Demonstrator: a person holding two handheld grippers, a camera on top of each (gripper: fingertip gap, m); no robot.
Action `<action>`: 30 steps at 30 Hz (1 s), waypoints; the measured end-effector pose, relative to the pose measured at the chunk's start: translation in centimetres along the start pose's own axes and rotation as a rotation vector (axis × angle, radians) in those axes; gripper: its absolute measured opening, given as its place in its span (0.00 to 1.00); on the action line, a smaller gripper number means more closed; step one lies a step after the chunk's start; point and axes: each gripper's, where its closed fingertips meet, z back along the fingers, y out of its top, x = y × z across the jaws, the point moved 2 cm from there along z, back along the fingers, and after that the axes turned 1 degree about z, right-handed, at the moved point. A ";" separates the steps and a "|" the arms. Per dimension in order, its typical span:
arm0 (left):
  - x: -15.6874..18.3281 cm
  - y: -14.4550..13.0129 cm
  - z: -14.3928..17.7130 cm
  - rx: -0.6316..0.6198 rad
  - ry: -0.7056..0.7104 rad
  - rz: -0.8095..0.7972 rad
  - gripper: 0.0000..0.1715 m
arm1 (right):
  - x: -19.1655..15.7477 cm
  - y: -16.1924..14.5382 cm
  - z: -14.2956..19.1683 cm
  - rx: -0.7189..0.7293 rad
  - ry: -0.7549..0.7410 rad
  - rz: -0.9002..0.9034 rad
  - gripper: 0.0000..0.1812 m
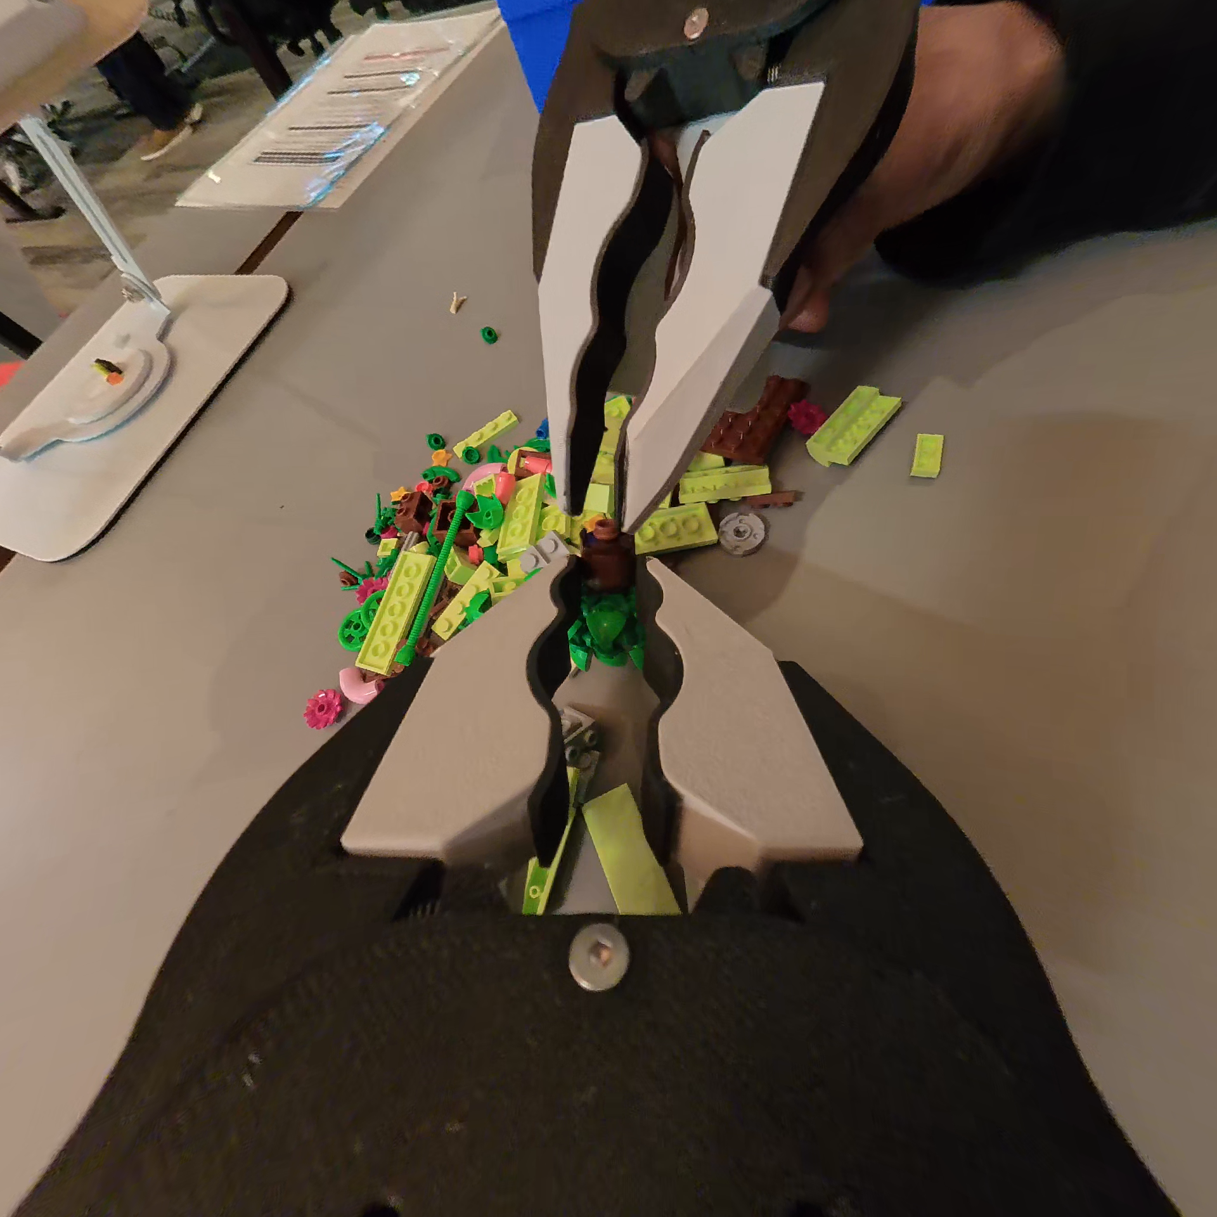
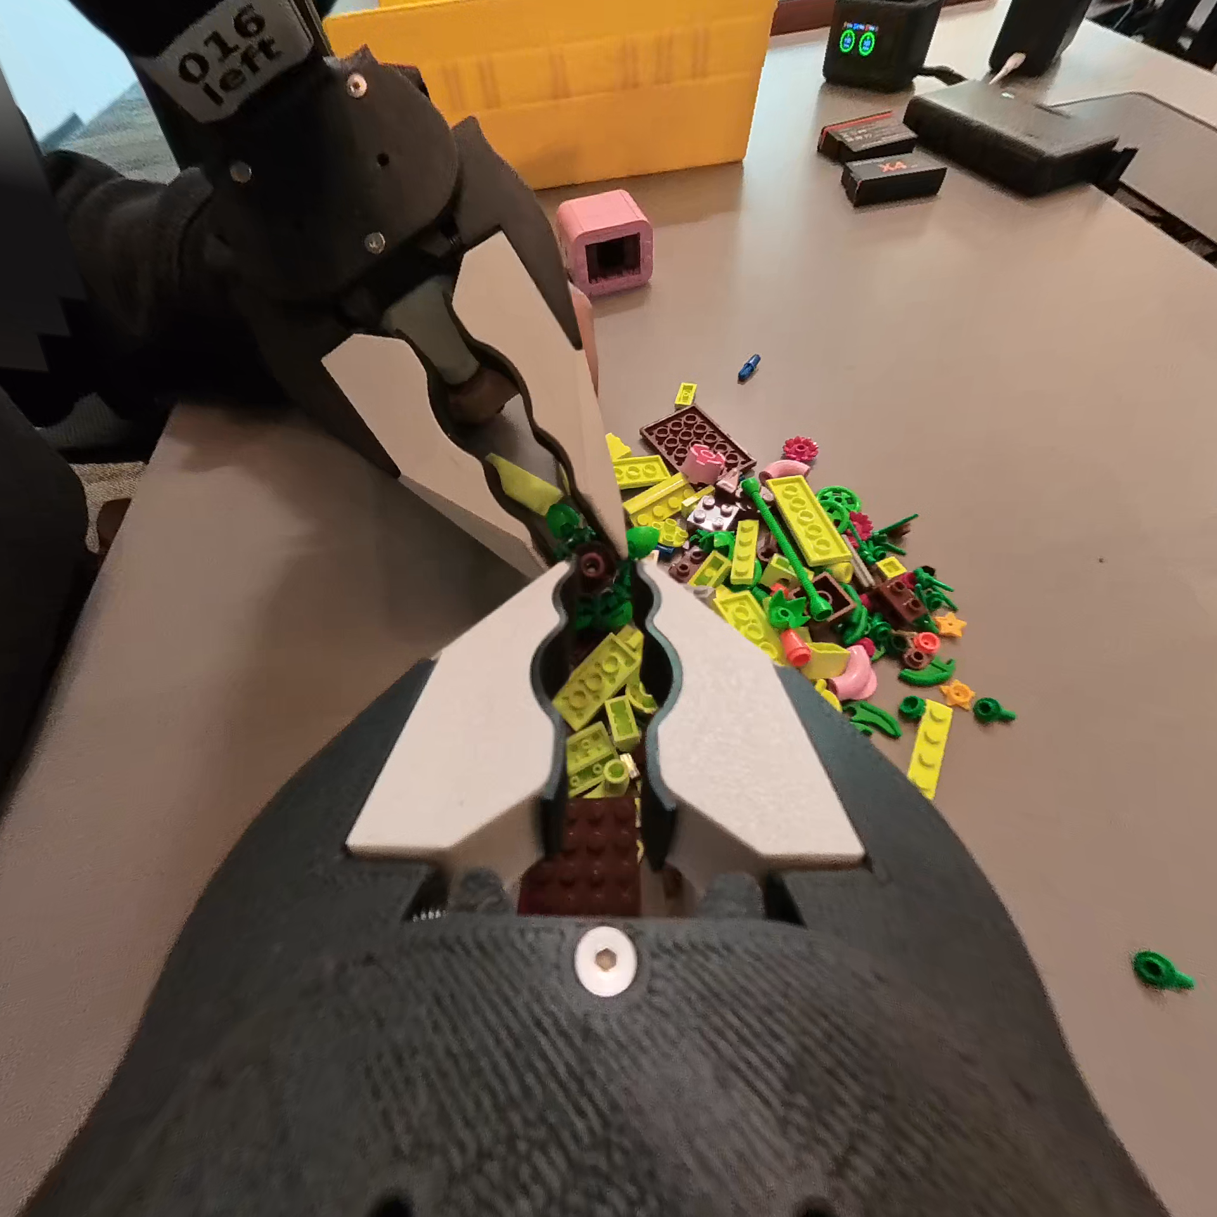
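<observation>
Grey surface [image 1: 988, 658] carried a brick pile [image 1: 461, 560], where the left tool [image 1: 606, 566] pinched a brown stem piece [image 1: 609, 560] steady while the right tool [image 1: 596, 517], nearly closed, touched its top.

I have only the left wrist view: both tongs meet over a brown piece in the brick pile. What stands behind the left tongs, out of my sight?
Observer: A pink cube with a dark square opening stands just behind the left tongs.
Operator: Anything beyond the cube?
Observer: A yellow bin, farther back.
Operator: Any loose bits off the pile on that side?
Observer: A blue pin lies alone, past the pile and to the right of the cube.
</observation>
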 end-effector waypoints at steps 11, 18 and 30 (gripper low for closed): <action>0.0 0.1 0.0 0.010 0.014 -0.034 0.07 | -0.5 0.3 -0.2 0.021 0.017 -0.003 0.01; -0.2 0.9 0.5 0.037 0.029 -0.023 0.07 | -0.5 1.1 0.3 0.061 0.029 -0.063 0.00; -1.1 3.0 2.6 0.105 0.124 -0.063 0.07 | 1.4 4.9 4.8 0.282 -0.094 -0.051 0.04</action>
